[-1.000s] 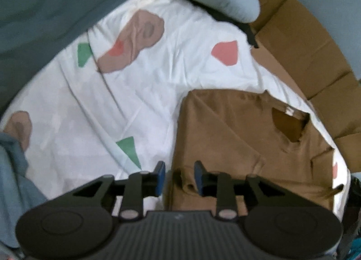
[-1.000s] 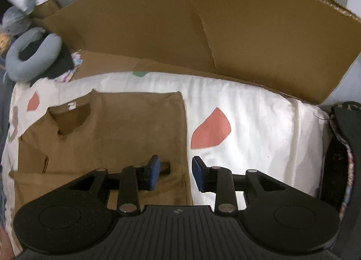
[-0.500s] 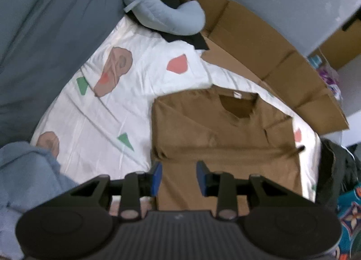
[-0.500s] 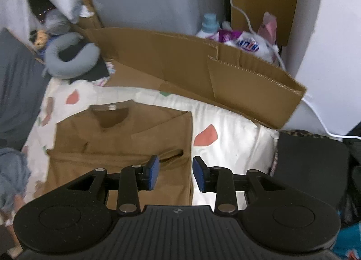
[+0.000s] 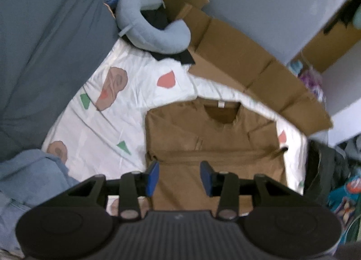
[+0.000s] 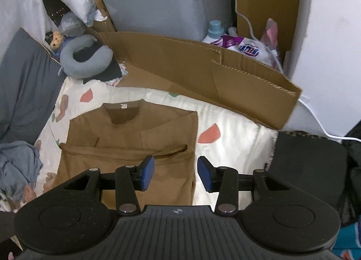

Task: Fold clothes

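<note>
Shirt: brown shirt (image 6: 126, 147) lies flat on the bed (image 6: 237, 138), collar toward the cardboard (image 6: 203, 75), near the sheet's middle.
Folds showing: both sleeves are turned in over the chest, side edges run straight, and a crosswise ridge crosses the shirt below the collar.
Left gripper (image 5: 179, 176): hangs over the shirt's hem end, jaws apart, nothing between them.
Right gripper (image 6: 176, 175): hangs over the shirt's right edge, jaws apart and empty.
Progress: judged partway; the sides look folded in, but the shirt is a long rectangle, so a hem-to-collar fold seems left.
Other clothes: blue garment (image 6: 18, 163) lies crumpled left of the shirt, so more folding may remain.
Beyond the shirt: neck pillow (image 6: 85, 61) sits past the collar.
</note>
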`<state>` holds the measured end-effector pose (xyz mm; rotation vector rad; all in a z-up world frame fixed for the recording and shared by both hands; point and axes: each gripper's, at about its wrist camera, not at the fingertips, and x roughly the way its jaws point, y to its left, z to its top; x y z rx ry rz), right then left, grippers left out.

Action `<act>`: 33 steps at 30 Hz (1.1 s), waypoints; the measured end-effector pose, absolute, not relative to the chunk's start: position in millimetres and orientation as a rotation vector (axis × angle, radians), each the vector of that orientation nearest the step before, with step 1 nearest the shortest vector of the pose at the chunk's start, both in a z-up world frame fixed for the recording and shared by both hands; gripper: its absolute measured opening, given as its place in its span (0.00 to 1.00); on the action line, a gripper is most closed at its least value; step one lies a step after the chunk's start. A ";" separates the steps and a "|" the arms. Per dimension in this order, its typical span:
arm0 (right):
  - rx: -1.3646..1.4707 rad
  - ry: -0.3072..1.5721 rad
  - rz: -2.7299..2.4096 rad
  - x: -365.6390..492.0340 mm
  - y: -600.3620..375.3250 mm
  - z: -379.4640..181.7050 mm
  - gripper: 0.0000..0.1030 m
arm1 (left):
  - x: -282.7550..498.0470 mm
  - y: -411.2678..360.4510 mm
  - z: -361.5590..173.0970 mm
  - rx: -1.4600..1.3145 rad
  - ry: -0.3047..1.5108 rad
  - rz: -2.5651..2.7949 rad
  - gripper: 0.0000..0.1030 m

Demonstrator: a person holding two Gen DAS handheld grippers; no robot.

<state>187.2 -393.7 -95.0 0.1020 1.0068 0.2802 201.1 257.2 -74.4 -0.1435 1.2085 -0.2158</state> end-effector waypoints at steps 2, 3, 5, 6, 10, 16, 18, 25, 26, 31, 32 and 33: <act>0.110 1.000 0.287 192.5 -391.7 -104.7 0.48 | 204.1 257.0 -69.5 -0.136 1.205 -0.193 0.41; 0.114 0.997 0.290 195.2 -390.6 -109.6 0.48 | 205.7 257.6 -67.0 -0.138 1.202 -0.177 0.41; 0.121 0.991 0.297 200.5 -388.5 -119.3 0.48 | 211.2 256.9 -60.5 -0.127 1.191 -0.161 0.42; 0.125 0.988 0.300 203.1 -387.5 -124.2 0.48 | 215.0 256.5 -59.0 -0.130 1.177 -0.170 0.43; 0.140 0.975 0.313 213.7 -383.4 -143.7 0.48 | 228.8 255.9 -67.5 -0.137 1.143 -0.181 0.50; 0.109 0.981 0.323 227.7 -370.4 -187.2 0.48 | 236.4 262.3 -121.8 -0.162 1.101 -0.161 0.49; 0.086 0.984 0.330 232.6 -367.8 -203.7 0.48 | 236.9 261.4 -143.0 -0.147 1.093 -0.163 0.48; 0.008 0.998 0.355 253.6 -362.8 -259.6 0.48 | 240.0 260.0 -214.2 -0.140 1.073 -0.169 0.48; -0.002 0.999 0.359 256.4 -361.8 -267.0 0.48 | 240.8 260.5 -222.7 -0.144 1.065 -0.173 0.48; -0.053 1.003 0.380 270.6 -357.0 -303.9 0.48 | 240.0 260.2 -254.9 -0.149 0.997 -0.187 0.48; -0.063 1.003 0.385 273.5 -356.0 -311.3 0.48 | 239.6 260.0 -262.3 -0.145 0.994 -0.191 0.48; -0.073 1.004 0.389 276.3 -355.0 -318.7 0.48 | 239.2 259.8 -269.7 -0.140 0.991 -0.195 0.48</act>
